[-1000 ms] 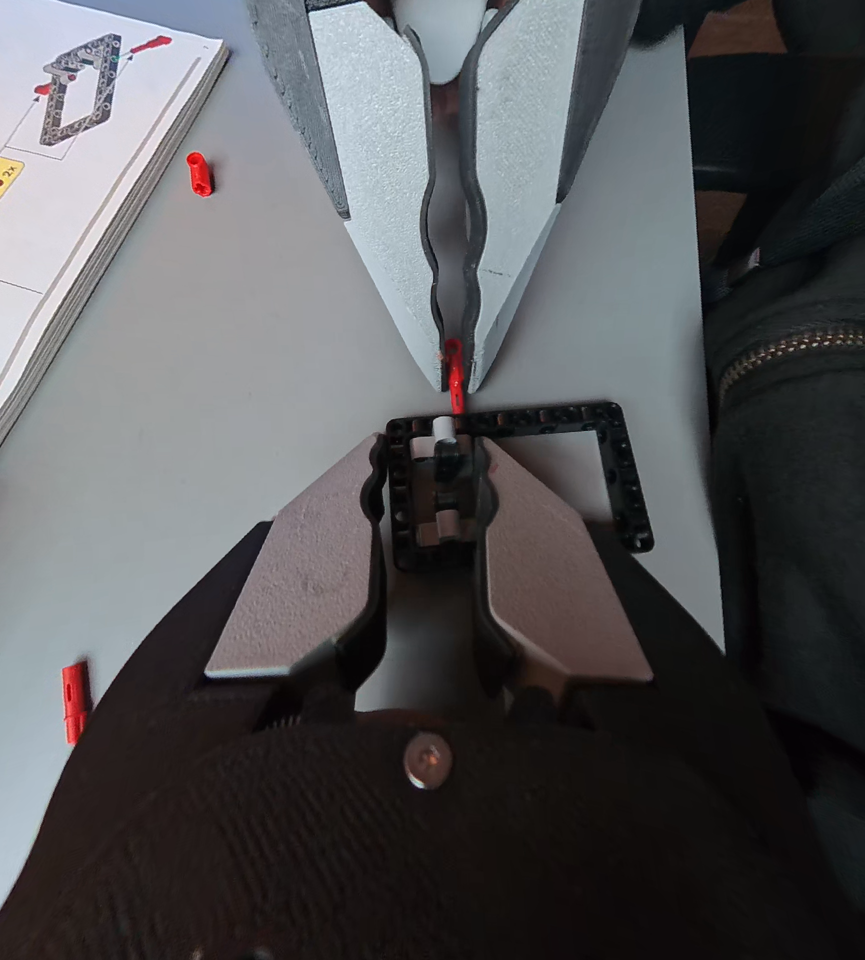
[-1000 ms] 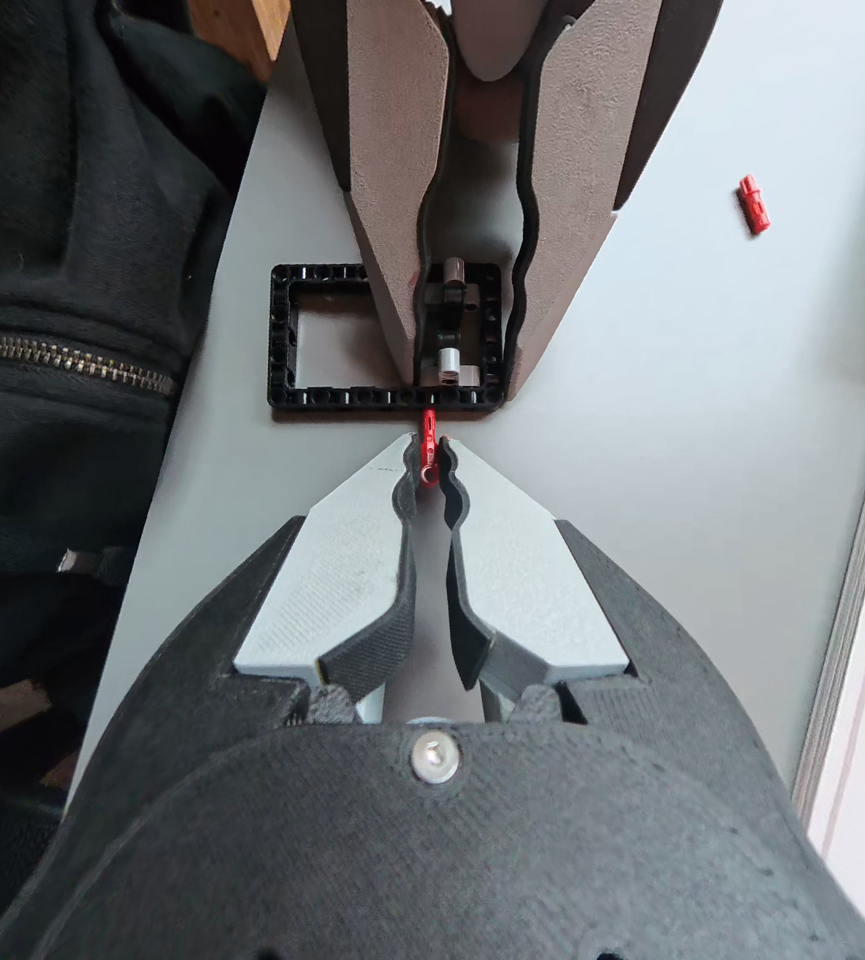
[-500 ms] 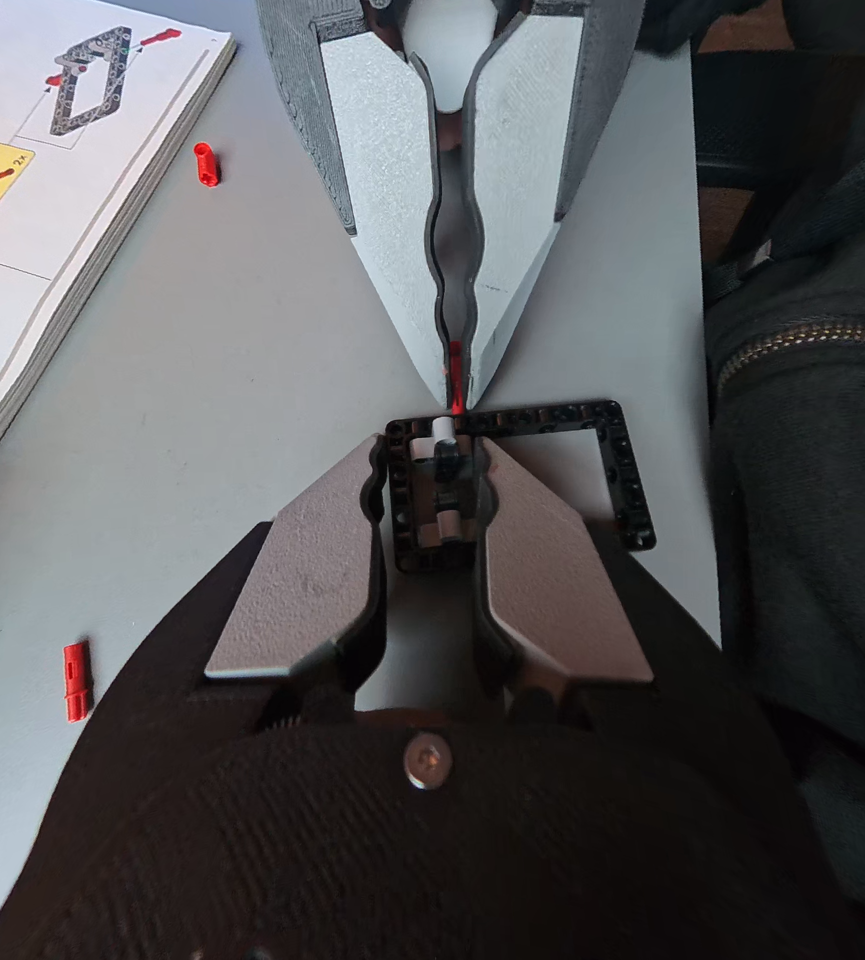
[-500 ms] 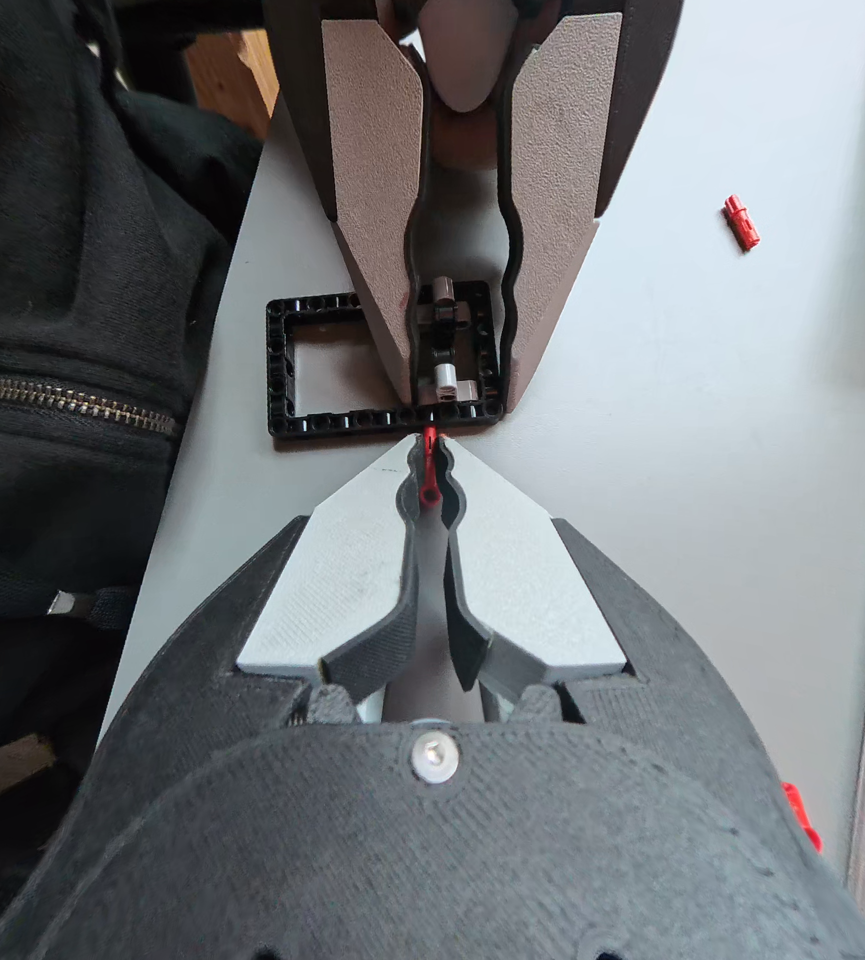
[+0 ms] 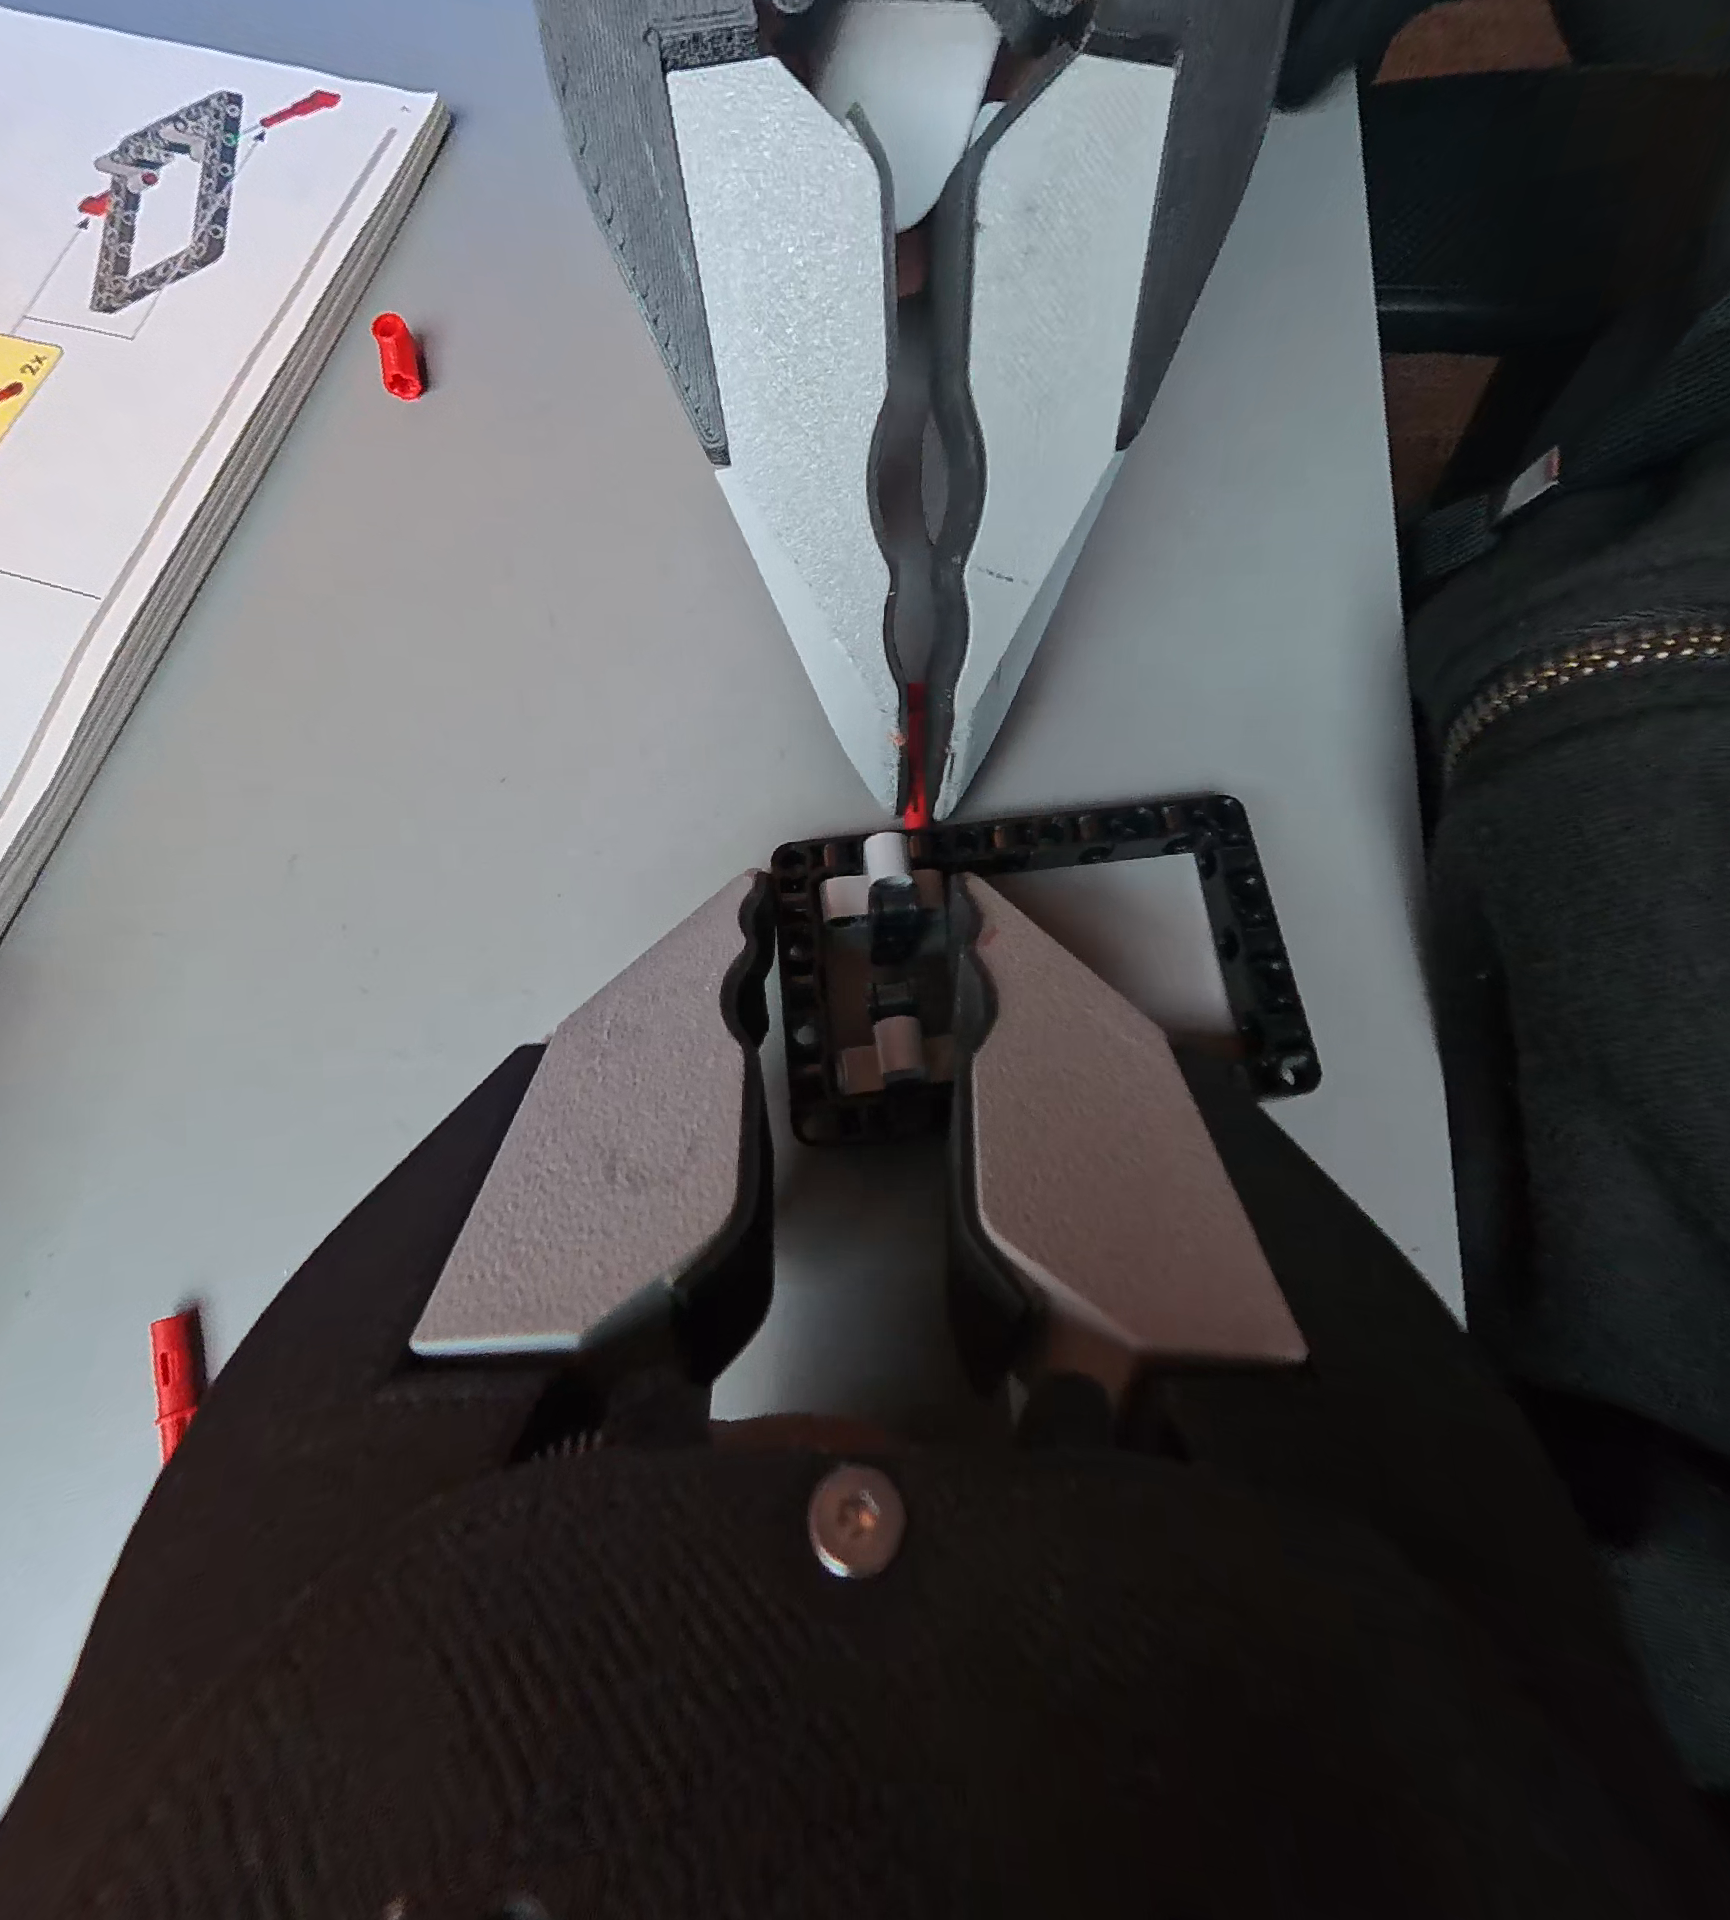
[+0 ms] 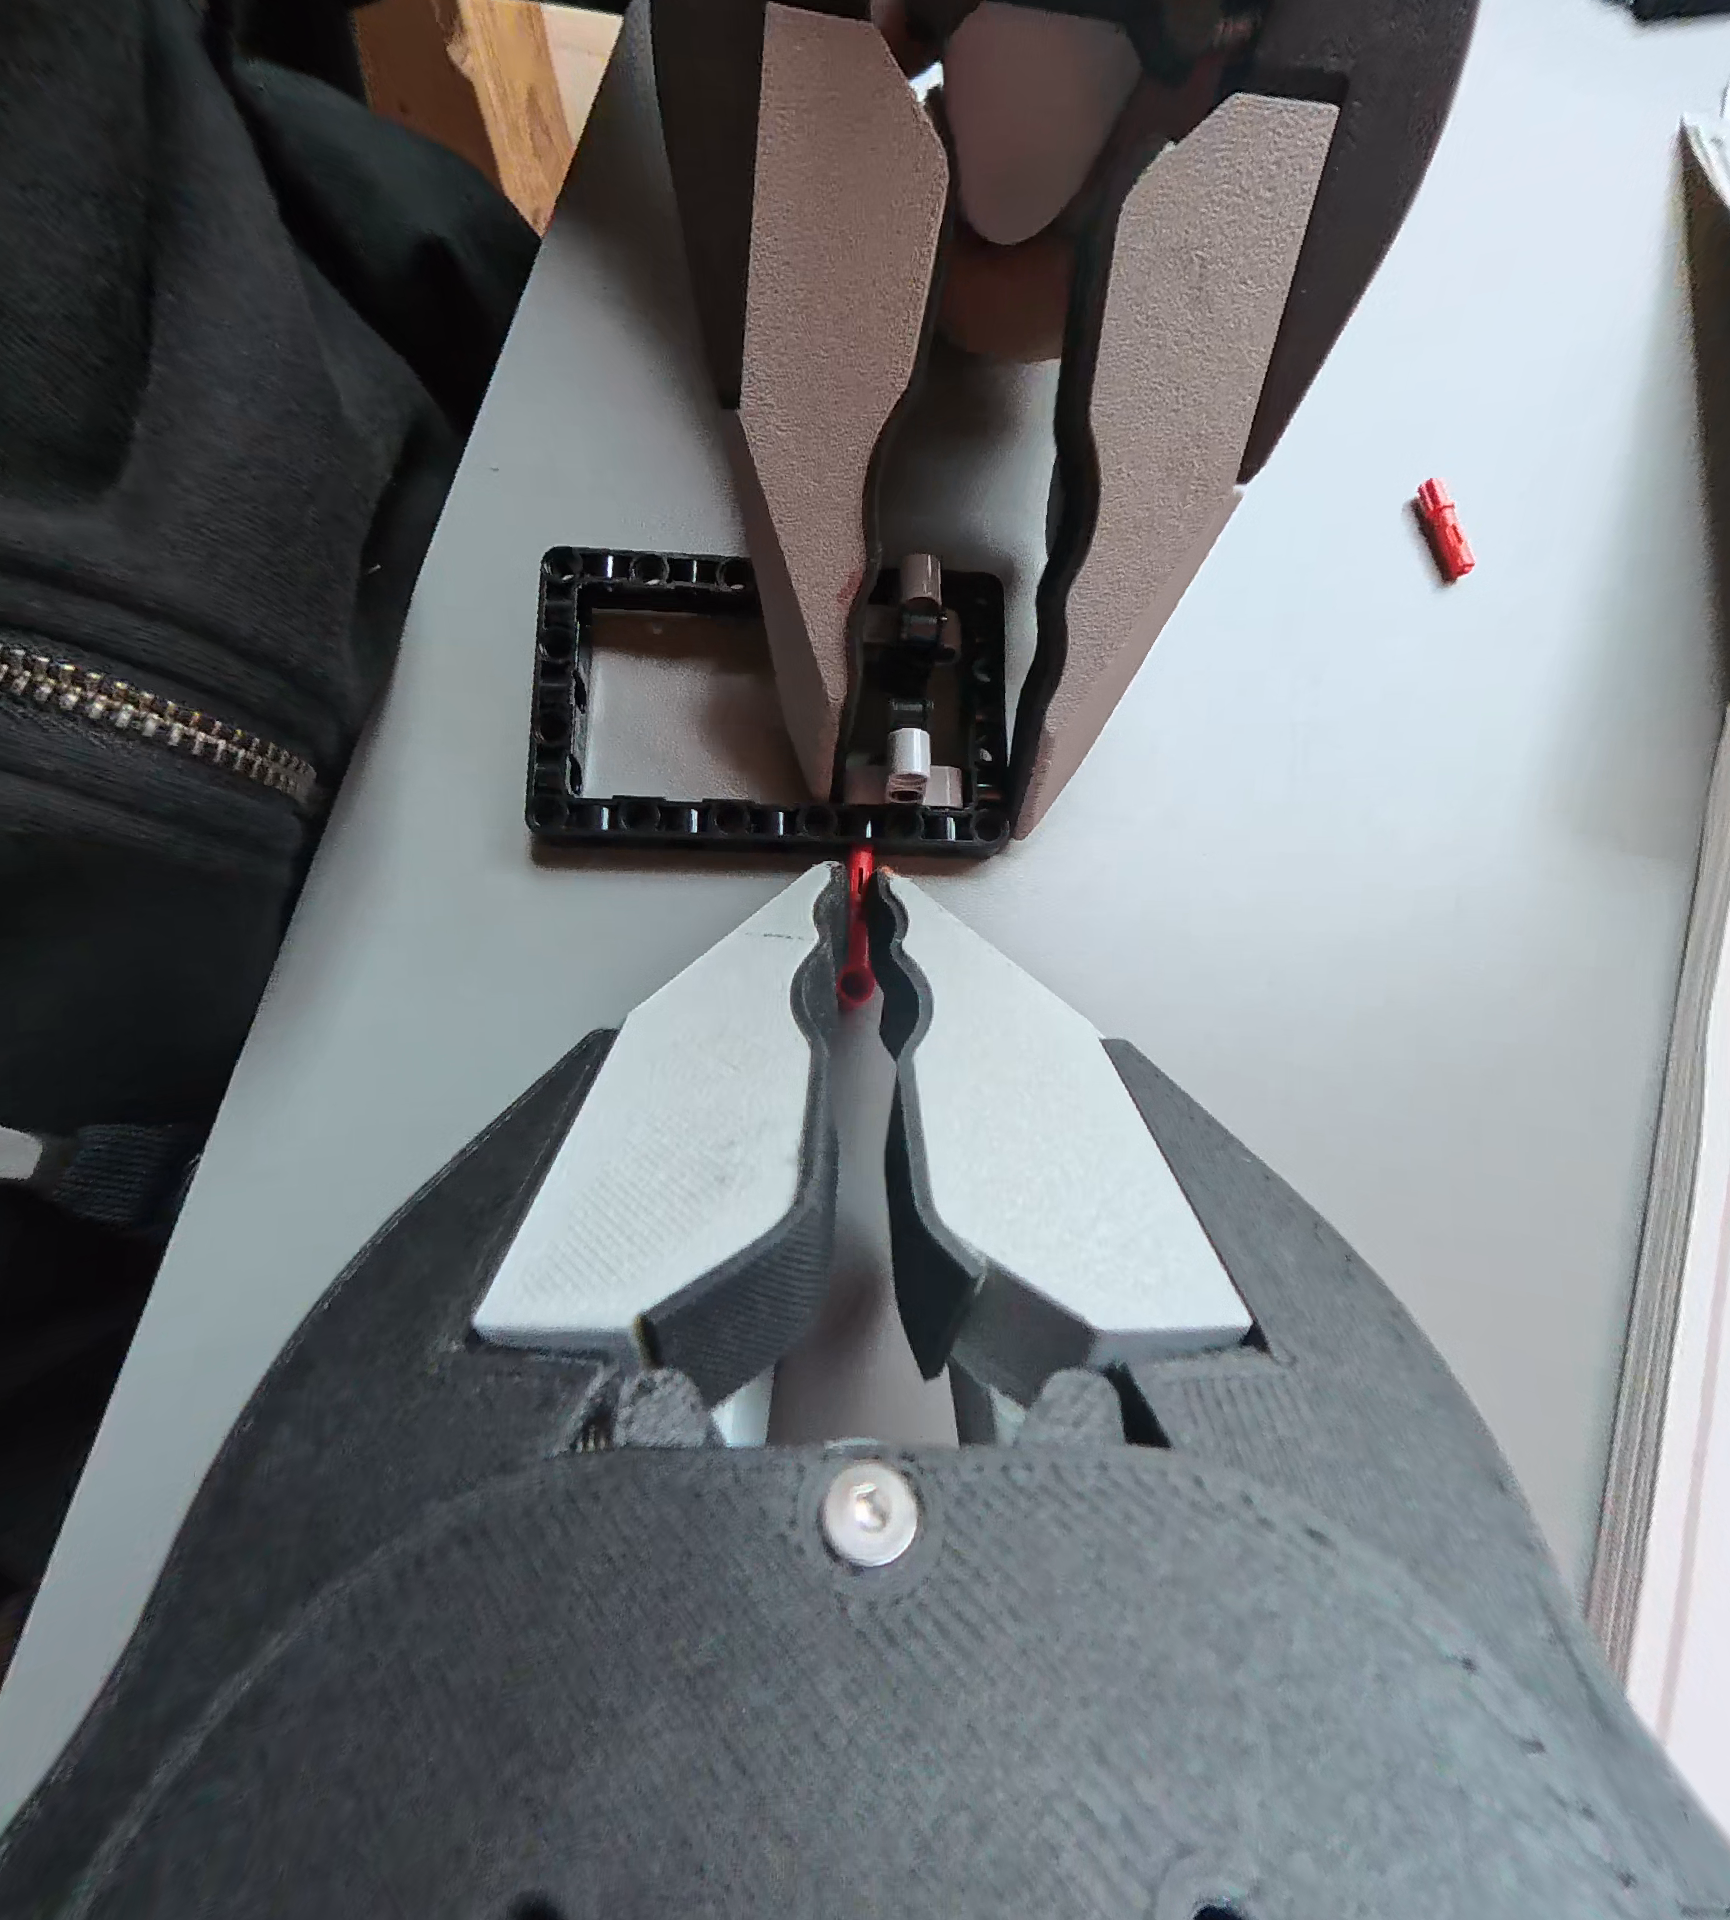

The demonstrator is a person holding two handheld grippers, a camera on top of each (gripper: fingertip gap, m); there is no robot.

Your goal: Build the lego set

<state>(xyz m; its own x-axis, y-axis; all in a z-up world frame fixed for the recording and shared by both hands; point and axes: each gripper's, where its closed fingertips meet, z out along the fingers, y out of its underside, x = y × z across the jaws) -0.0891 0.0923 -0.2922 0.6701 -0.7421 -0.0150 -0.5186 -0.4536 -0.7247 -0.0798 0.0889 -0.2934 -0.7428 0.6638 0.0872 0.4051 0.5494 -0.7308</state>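
Red plastic, in the form of a thin axle pin (image 6: pixel 855 928), was held pinched between the tips of the right tongs (image 6: pixel 853 883), its far end touching the near long side of a black rectangular beam frame with rows of round holes (image 6: pixel 632 821). The frame lay flat on the pale grey surface (image 6: pixel 1308 831), close to the edge nearest a person's dark zipped garment (image 6: pixel 92 582). The left tongs (image 5: pixel 856 914) were closed across one end of the frame, one finger inside it and one outside its short side, so that it was braced against the push.

Inside that end of the frame a small sub-assembly of grey bushes and a black connector on an axle (image 6: pixel 908 707) was already fitted, so an early part of the build was judged done. The pin was judged only started into its hole, most of its length still showing in the tongs. Two short red connector pins (image 5: pixel 399 355) (image 5: pixel 173 1371) lay loose and unused on the surface, and an open instruction booklet with a thick stack of pages (image 5: pixel 113 343) rested beside them, so a good deal of the set was judged still to come.

The frame looked rigid and undamaged, with its other end open and bare.
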